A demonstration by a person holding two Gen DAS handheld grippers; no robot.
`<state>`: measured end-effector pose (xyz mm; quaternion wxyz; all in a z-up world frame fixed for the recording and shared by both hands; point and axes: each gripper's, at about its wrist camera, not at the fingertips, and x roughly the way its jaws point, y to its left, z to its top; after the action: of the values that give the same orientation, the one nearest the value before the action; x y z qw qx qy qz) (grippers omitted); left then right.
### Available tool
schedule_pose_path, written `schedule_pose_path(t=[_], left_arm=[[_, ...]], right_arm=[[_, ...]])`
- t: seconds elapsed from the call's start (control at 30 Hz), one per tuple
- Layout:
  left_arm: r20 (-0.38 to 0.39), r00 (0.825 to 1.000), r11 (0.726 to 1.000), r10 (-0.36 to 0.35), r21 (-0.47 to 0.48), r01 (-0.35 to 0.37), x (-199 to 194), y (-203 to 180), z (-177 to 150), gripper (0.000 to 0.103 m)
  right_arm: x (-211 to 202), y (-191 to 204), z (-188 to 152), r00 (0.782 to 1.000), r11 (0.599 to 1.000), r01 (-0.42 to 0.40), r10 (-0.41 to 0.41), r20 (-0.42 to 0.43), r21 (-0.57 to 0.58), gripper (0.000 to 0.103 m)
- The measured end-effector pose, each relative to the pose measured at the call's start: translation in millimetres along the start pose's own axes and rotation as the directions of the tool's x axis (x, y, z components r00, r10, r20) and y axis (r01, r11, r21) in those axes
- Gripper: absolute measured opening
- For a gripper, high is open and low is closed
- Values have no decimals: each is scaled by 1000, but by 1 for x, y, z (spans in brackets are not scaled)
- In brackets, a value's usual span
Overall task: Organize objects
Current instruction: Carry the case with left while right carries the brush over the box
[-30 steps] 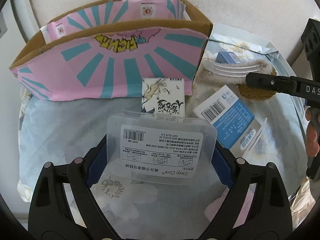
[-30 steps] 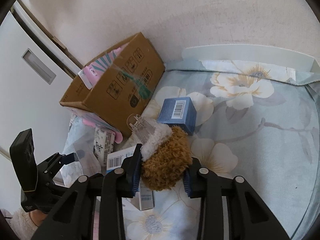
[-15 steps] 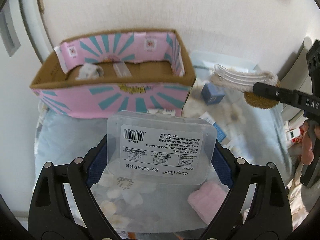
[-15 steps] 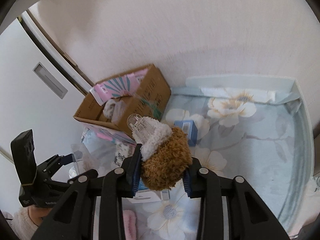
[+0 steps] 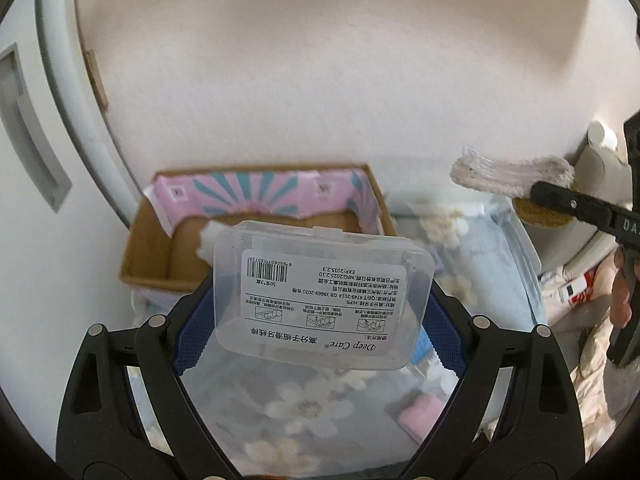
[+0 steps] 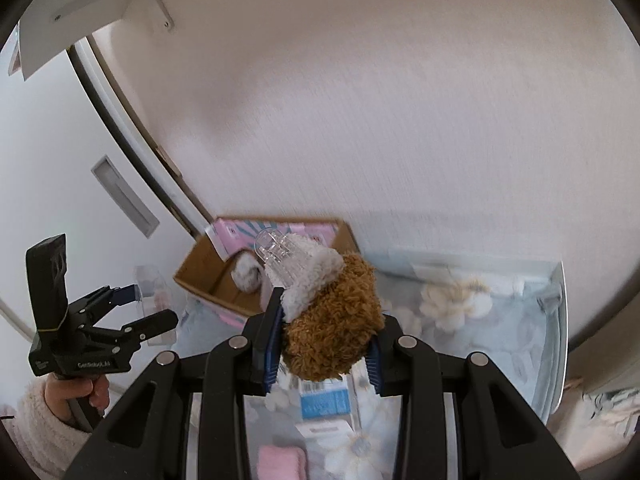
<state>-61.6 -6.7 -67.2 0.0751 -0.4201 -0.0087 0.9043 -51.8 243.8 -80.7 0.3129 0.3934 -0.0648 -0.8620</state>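
The left gripper [image 5: 320, 312] clamps a clear floss box [image 5: 322, 294] by its sides; the right gripper [image 6: 322, 350] pinches a fuzzy hair clip [image 6: 328, 312]. Both are held high, likely bound for the far-left cardboard box [image 5: 256, 232] above the floral sheet [image 6: 460, 304]

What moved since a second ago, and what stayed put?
Both grippers rose, lifting the clear floss box and the fuzzy brown clip high above the flowered cloth. Nothing was grabbed or dropped. The cardboard box stayed by the wall.
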Motion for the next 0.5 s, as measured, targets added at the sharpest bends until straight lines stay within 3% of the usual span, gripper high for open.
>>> schedule_pose_path(t=[0.5], left_arm=[[7, 1000, 999, 18, -28, -18, 32, 98, 70, 90]], right_arm=[[80, 67, 53, 998, 999, 5, -8, -56, -47, 32]])
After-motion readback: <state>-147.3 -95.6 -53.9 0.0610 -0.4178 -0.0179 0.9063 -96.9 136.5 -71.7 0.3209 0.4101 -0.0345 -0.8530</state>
